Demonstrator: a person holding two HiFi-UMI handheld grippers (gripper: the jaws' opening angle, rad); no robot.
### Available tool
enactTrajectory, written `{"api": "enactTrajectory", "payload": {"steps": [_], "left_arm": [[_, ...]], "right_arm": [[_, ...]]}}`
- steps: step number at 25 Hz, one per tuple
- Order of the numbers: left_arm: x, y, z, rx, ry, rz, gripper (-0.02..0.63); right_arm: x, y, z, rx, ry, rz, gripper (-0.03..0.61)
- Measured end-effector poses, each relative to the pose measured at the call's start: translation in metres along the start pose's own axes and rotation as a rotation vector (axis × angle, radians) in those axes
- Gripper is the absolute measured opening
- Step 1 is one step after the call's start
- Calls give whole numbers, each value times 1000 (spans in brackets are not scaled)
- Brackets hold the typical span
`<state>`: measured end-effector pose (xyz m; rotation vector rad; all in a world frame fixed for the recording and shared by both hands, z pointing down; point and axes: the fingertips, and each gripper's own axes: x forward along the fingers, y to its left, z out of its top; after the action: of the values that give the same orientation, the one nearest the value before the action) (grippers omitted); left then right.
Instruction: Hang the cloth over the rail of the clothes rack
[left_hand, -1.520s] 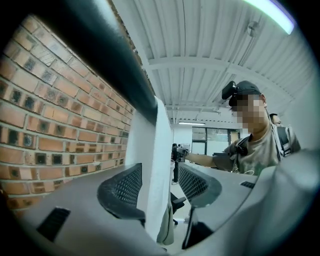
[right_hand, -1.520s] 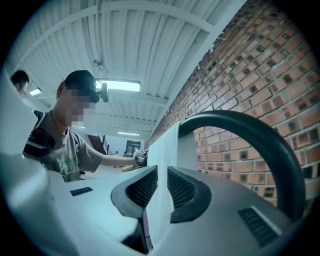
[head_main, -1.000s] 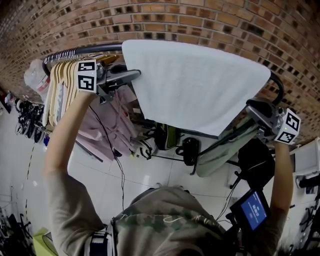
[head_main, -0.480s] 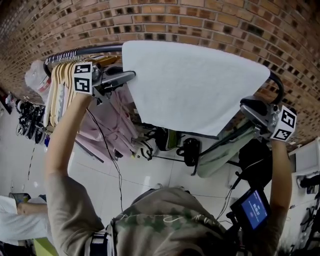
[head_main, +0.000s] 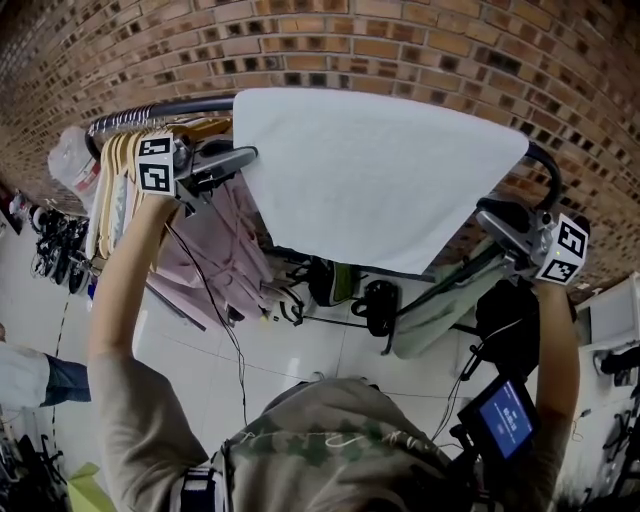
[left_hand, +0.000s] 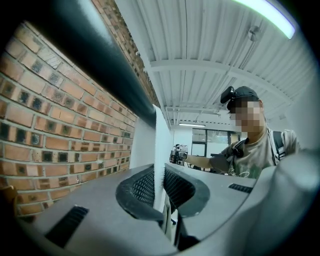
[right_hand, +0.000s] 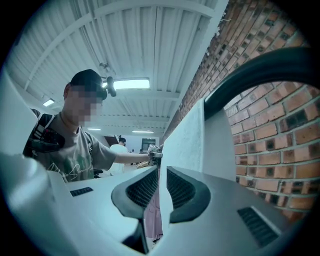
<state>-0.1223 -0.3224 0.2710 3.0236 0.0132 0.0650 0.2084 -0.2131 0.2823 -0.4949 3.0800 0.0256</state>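
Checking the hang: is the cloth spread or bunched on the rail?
Spread: the cloth drapes wide and smooth over the rail.

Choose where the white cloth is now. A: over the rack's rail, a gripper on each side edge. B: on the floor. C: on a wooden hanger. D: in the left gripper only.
A: the white cloth lies over the rail, the left gripper and right gripper each pinching one edge.

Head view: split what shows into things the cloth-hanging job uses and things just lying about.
In use: white rectangular towelling cloth; dark curved metal rail; left gripper and right gripper, jaws shut on the cloth's side edges.
Lying about: pale wooden hangers; pink hanging garments; small blue-lit screen.
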Motion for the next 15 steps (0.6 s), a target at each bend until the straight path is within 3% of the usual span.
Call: {"api": "enactTrajectory", "payload": {"steps": [5,15], "left_arm": [[-5,1,0,1,-20,14,21],[12,-14,1,42,10,-38,21]], "right_arm": [[-6,-5,2,-2,-23,-32,58],[-42,-46,14,16,-69,-233,61]]}}
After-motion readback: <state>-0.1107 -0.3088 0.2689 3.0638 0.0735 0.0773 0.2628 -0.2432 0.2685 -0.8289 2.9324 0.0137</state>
